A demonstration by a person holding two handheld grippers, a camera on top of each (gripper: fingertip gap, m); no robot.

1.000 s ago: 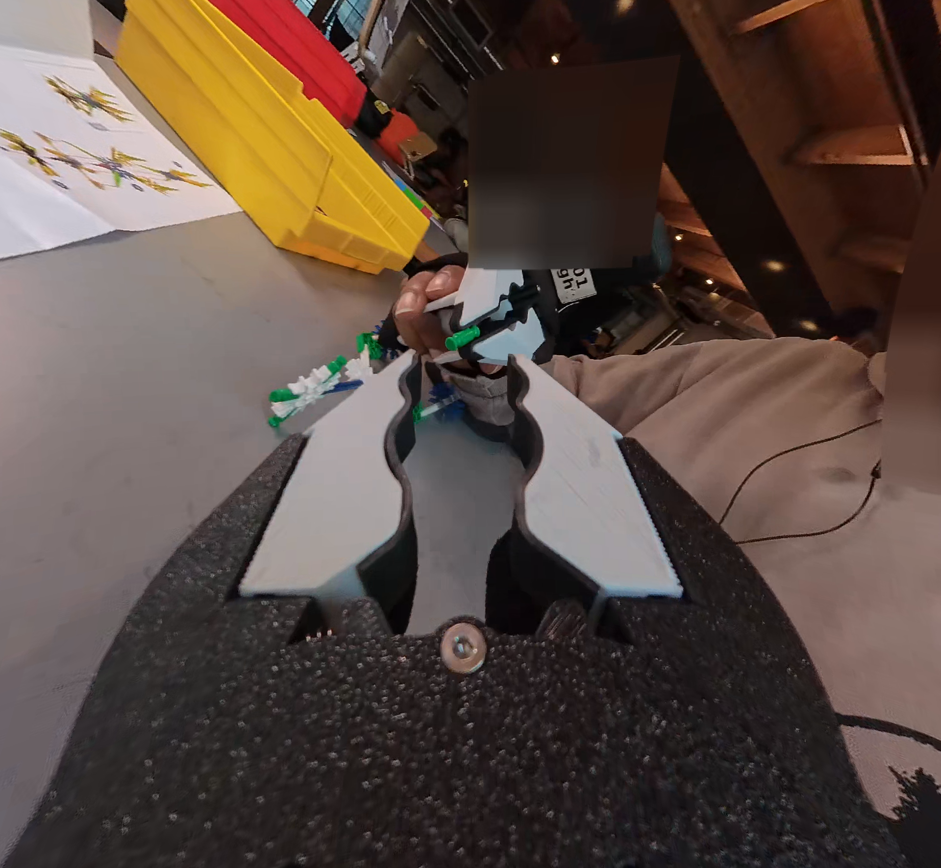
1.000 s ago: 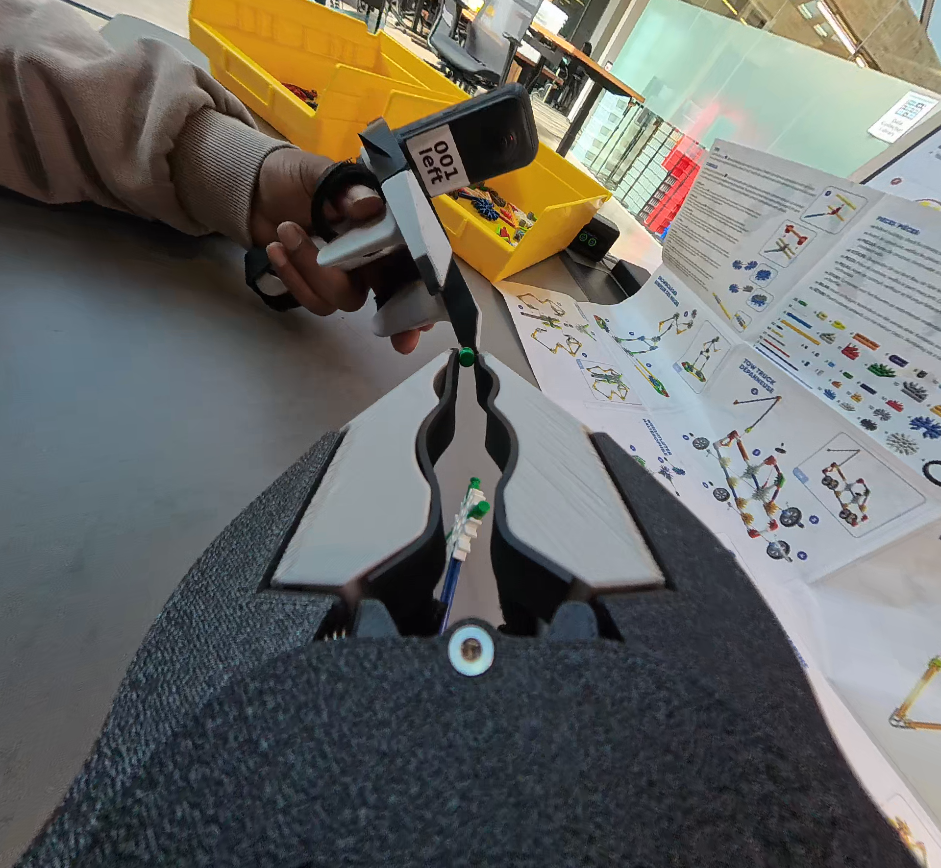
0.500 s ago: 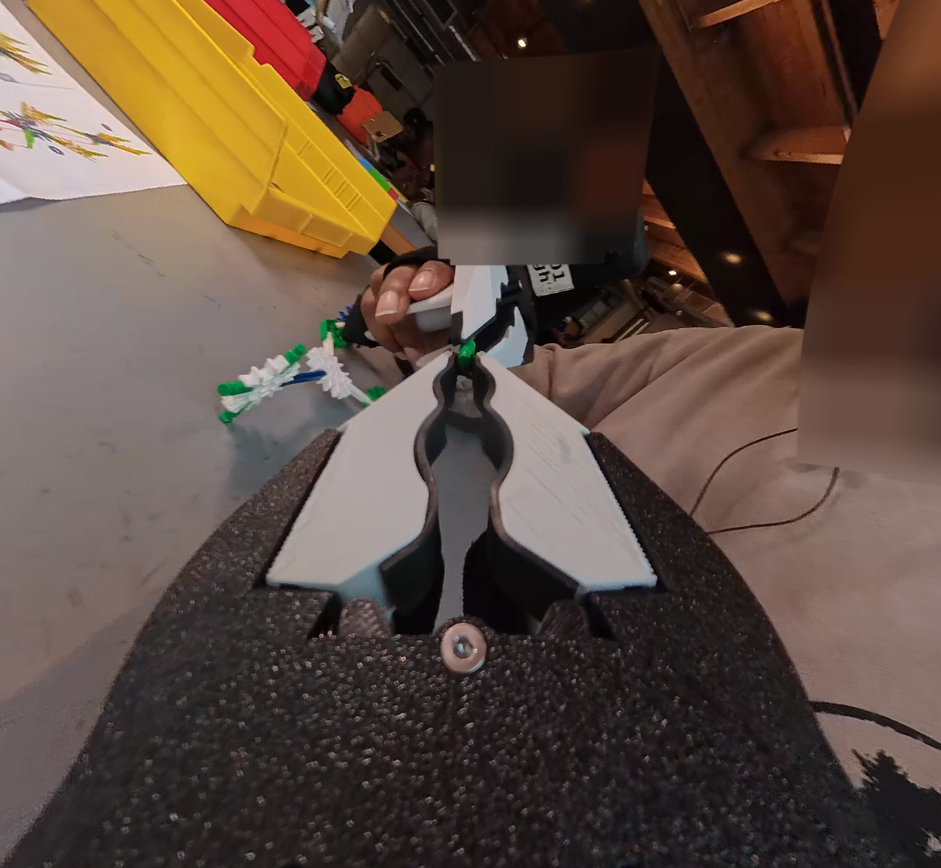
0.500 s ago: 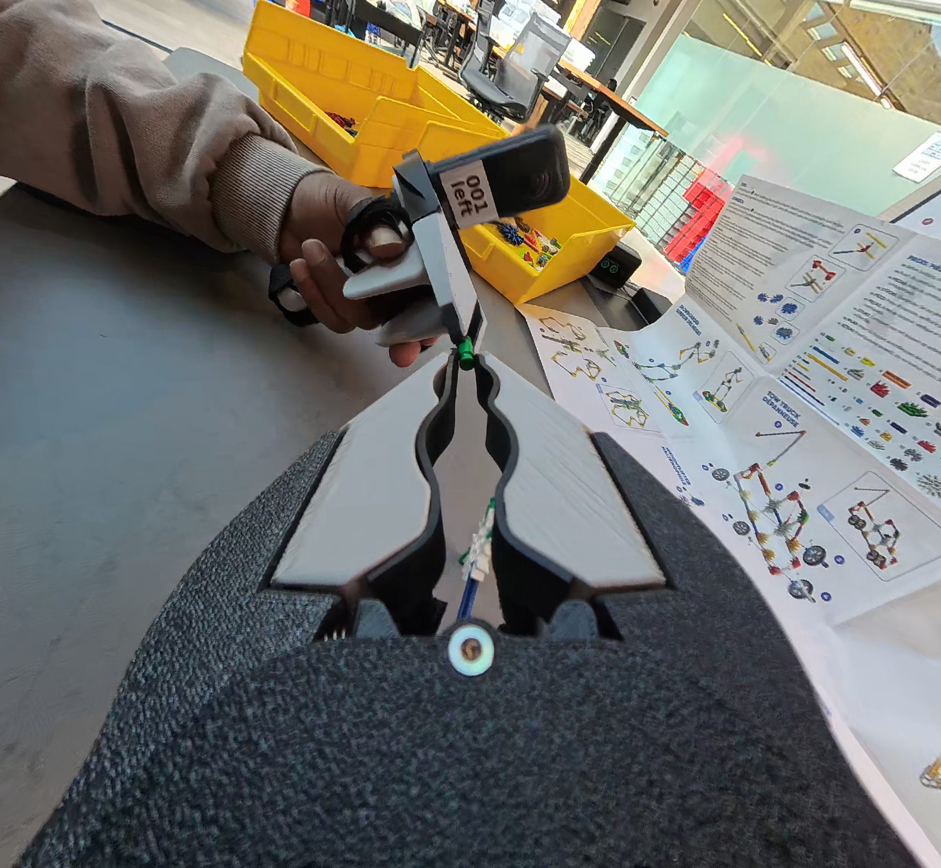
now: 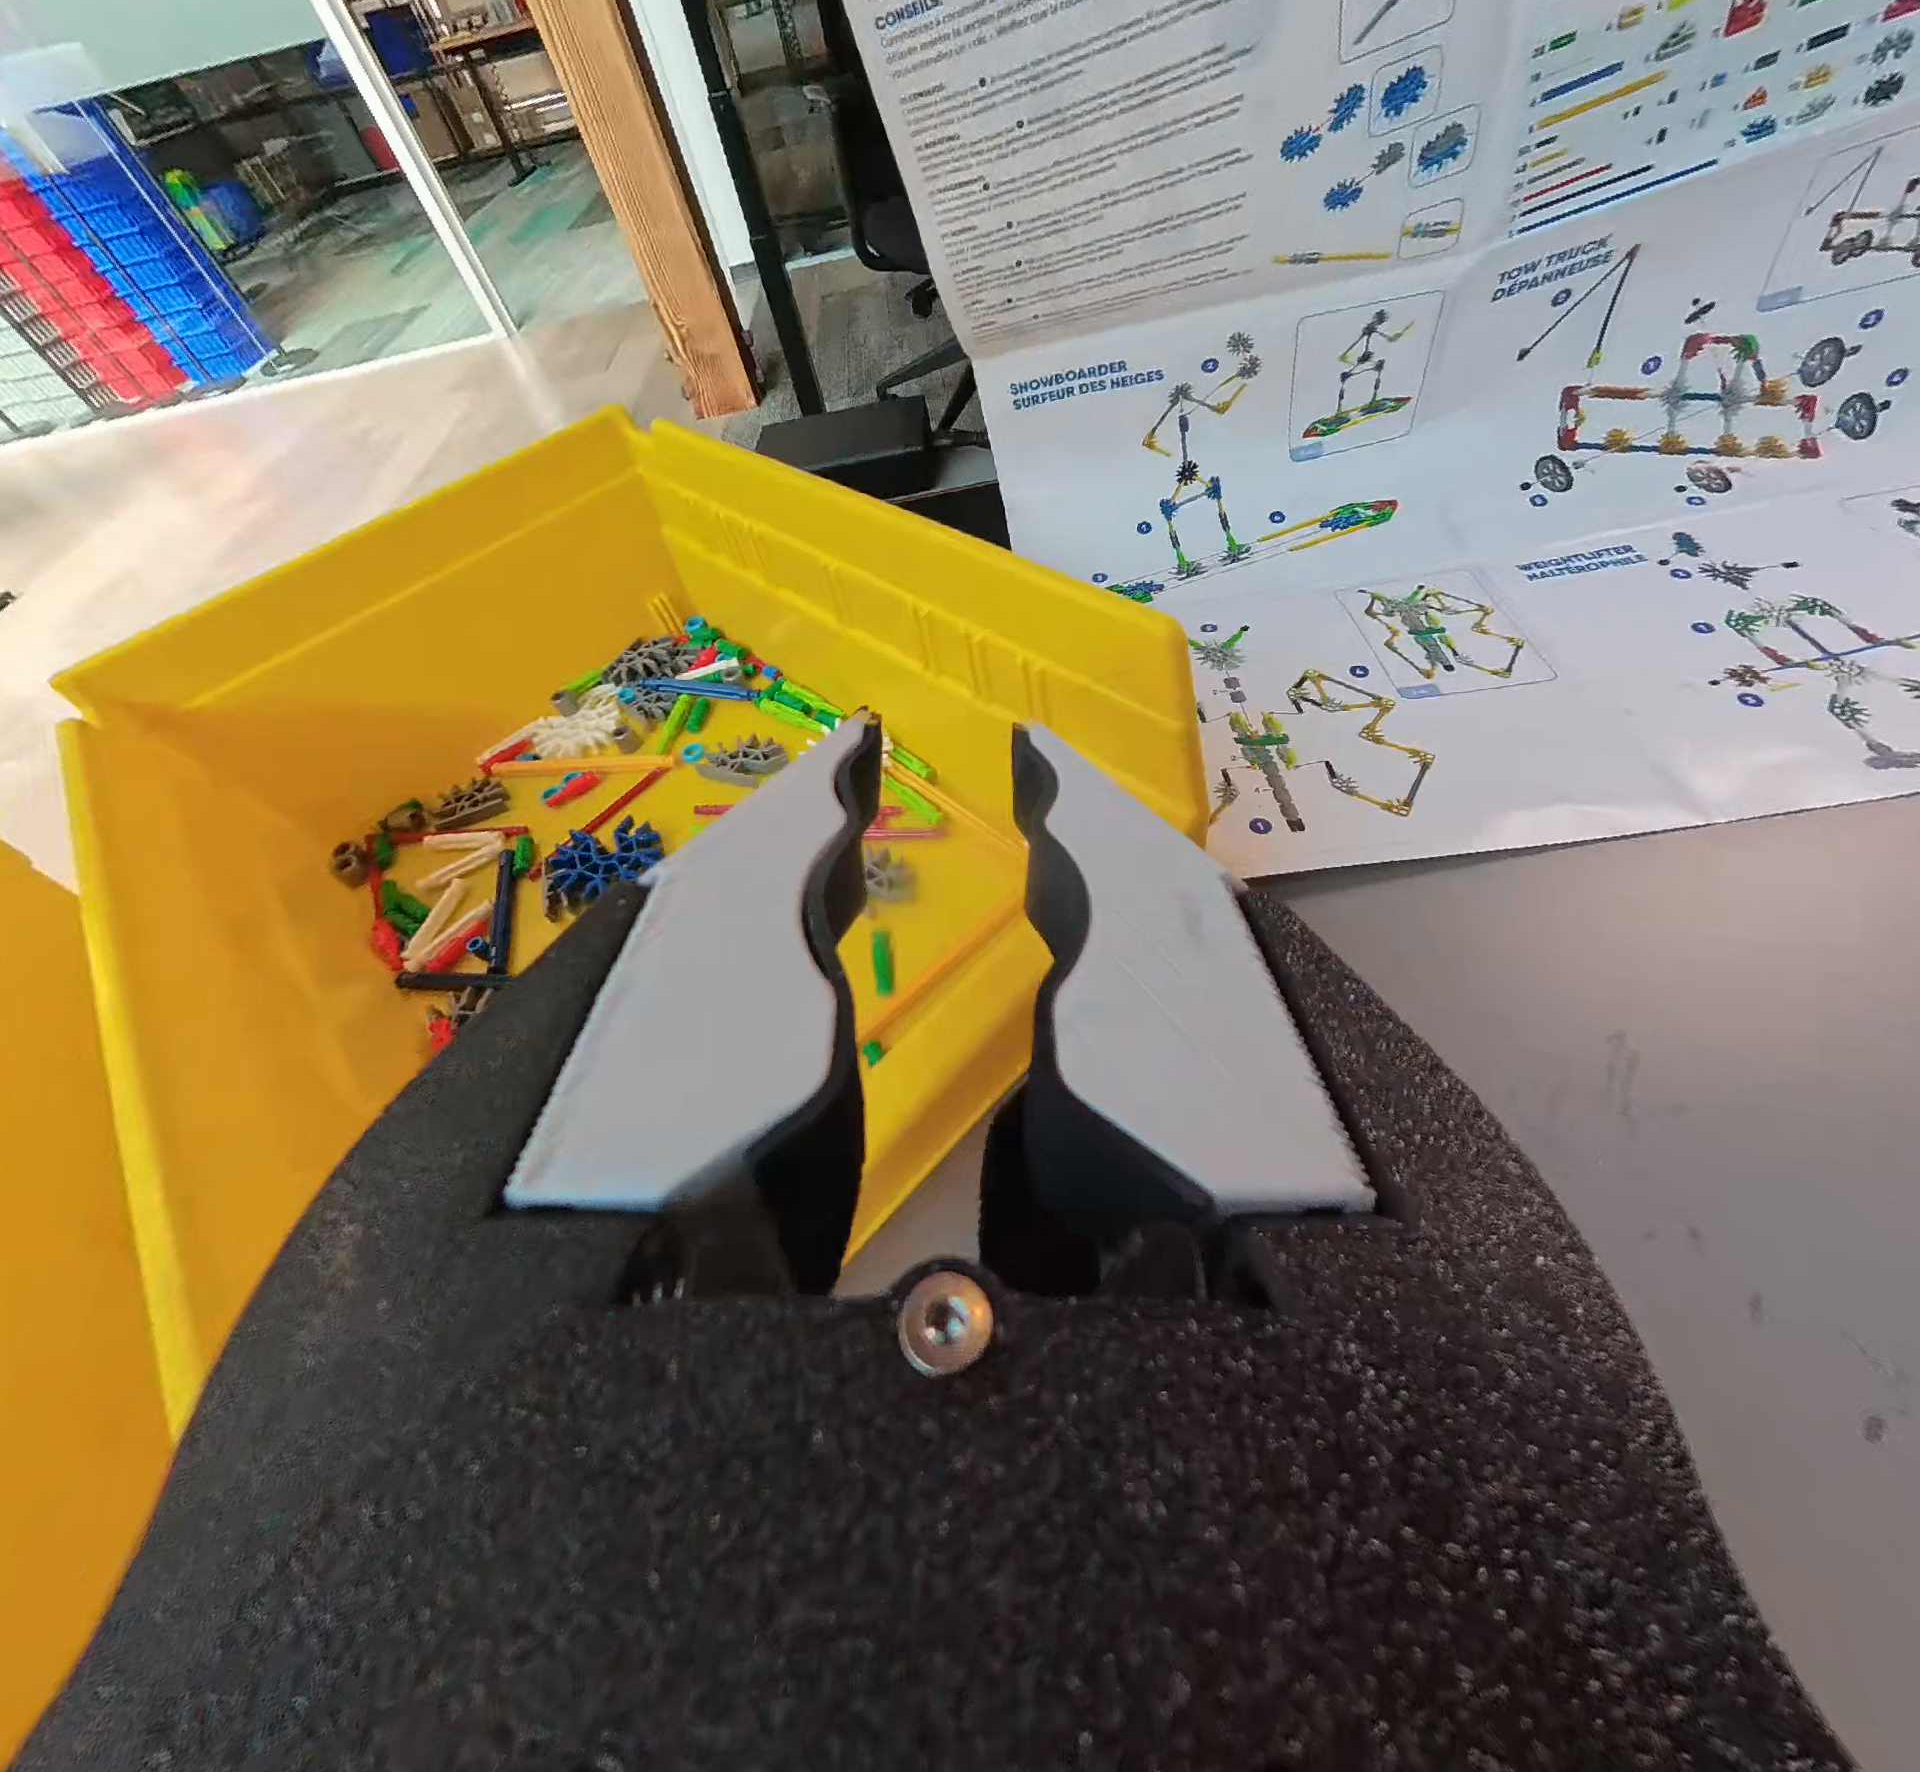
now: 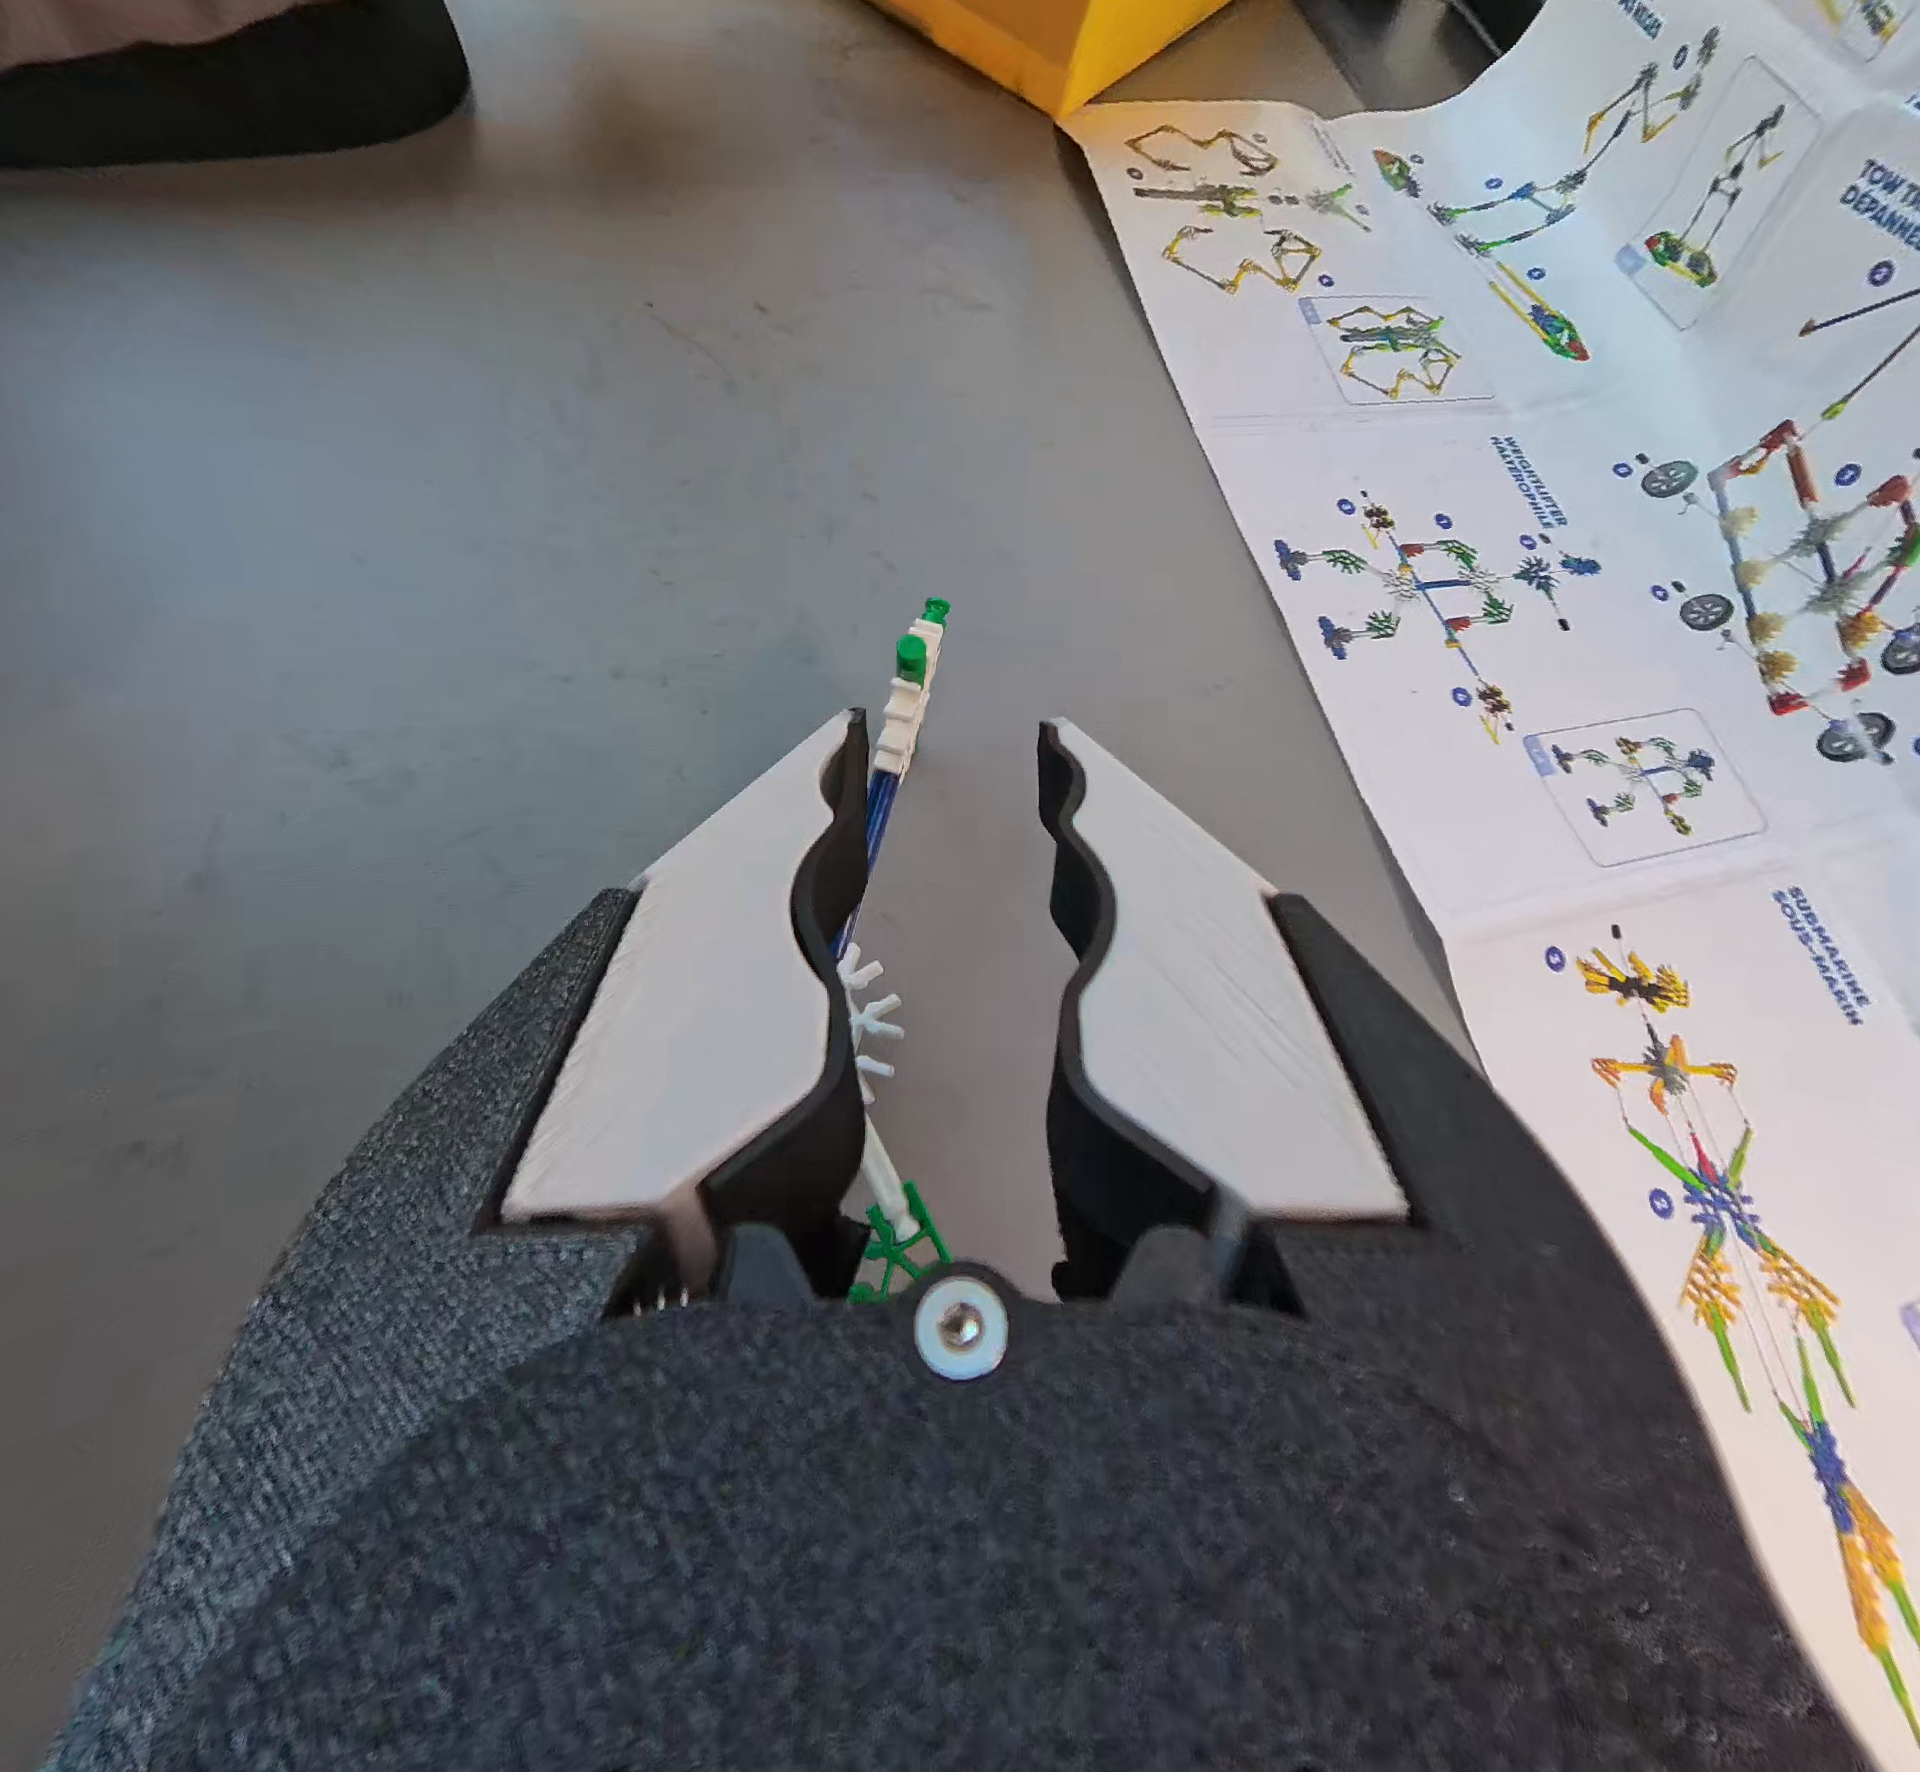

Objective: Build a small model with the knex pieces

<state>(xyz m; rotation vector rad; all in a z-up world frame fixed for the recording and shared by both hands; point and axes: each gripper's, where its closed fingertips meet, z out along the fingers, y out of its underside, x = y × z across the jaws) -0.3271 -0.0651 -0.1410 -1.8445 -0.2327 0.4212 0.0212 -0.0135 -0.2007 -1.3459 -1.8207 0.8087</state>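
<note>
Rods and connectors, clicked into a small blue, white and green assembly (image 6: 902, 849), lie on the grey tabletop (image 6: 468, 527) between the spread fingers of the right gripper (image 6: 948, 723), against its left finger but no longer clamped. A moment ago both grippers pinched a green rod together — now the left gripper (image 5: 943, 735), open and empty, hovers over the yellow bin (image 5: 343, 642) of loose parts, beside the instruction sheet (image 5: 1455, 372) at the tabletop's far edge.

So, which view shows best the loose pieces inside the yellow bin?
The left wrist view: it looks down into the yellow bin, so the loose pieces lie in plain sight. The right wrist view shows mostly the bin's outer wall and only a few pieces at the top edge.
</note>
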